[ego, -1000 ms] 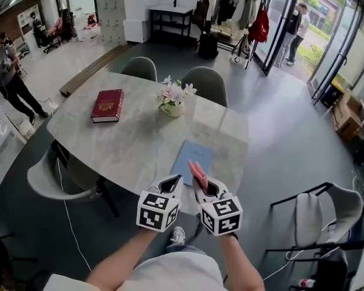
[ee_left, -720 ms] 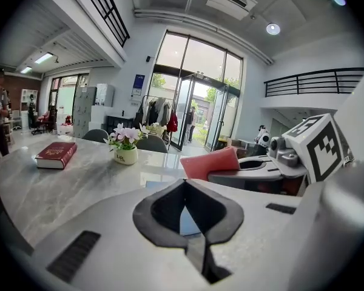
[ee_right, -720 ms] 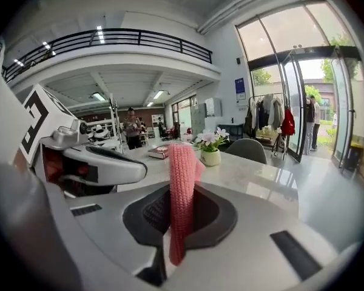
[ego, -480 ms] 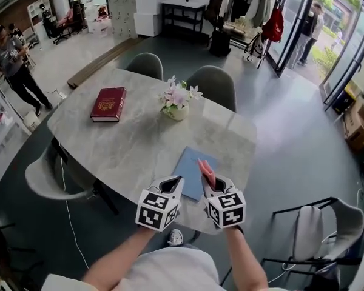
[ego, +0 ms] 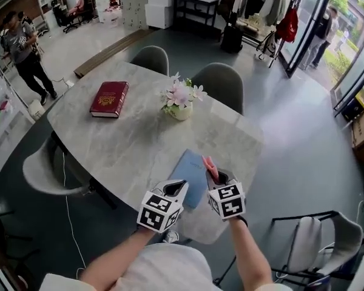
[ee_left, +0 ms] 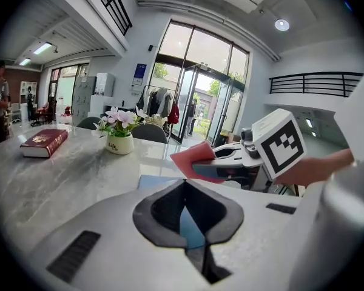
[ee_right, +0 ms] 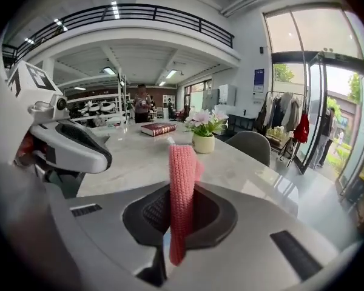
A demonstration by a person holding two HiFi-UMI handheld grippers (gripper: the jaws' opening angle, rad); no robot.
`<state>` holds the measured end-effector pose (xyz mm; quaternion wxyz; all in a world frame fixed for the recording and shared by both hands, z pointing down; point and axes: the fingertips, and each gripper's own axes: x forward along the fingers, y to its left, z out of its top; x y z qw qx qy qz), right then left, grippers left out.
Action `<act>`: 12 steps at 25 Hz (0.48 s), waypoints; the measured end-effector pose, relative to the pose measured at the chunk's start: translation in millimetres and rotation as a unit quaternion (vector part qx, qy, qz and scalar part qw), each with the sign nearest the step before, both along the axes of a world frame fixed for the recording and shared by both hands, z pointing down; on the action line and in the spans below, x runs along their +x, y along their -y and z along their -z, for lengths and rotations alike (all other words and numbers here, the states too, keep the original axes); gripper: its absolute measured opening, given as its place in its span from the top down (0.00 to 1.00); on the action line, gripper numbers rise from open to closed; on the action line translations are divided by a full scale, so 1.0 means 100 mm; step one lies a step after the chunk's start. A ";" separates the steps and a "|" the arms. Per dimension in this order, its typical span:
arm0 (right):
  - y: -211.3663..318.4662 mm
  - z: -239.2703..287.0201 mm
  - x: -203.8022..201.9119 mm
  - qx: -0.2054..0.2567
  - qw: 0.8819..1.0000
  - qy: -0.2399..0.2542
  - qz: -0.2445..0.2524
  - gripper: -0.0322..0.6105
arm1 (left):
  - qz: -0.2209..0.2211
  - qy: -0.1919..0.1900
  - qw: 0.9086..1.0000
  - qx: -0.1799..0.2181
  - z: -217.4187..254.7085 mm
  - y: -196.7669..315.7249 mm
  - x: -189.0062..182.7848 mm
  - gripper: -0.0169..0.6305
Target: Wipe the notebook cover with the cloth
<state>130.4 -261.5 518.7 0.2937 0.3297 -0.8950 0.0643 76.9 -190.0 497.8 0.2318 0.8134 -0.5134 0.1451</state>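
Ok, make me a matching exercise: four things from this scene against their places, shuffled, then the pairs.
1. pink knitted cloth
2. flat blue notebook
3. dark red hardcover book
4. white pot of pink flowers

A. far left of the grey marble table
B. table's near edge
C. pinched in the right gripper
D. table's far side, middle

Pairs: 1-C, 2-B, 3-A, 4-D

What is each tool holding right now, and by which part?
Right tool grips the pink cloth by one end, the rest sticking out. Left tool holds nothing, jaws together.
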 end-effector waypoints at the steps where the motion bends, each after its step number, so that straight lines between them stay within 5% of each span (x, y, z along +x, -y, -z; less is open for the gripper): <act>1: 0.04 -0.04 0.00 0.002 1.000 -0.009 0.007 0.93 | 0.000 0.001 1.000 -0.001 -0.01 0.02 0.01 0.96; 12: 0.51 -0.51 -0.01 0.012 0.994 -0.091 0.065 0.93 | 0.006 0.018 0.999 -0.026 -0.25 0.17 -0.03 0.96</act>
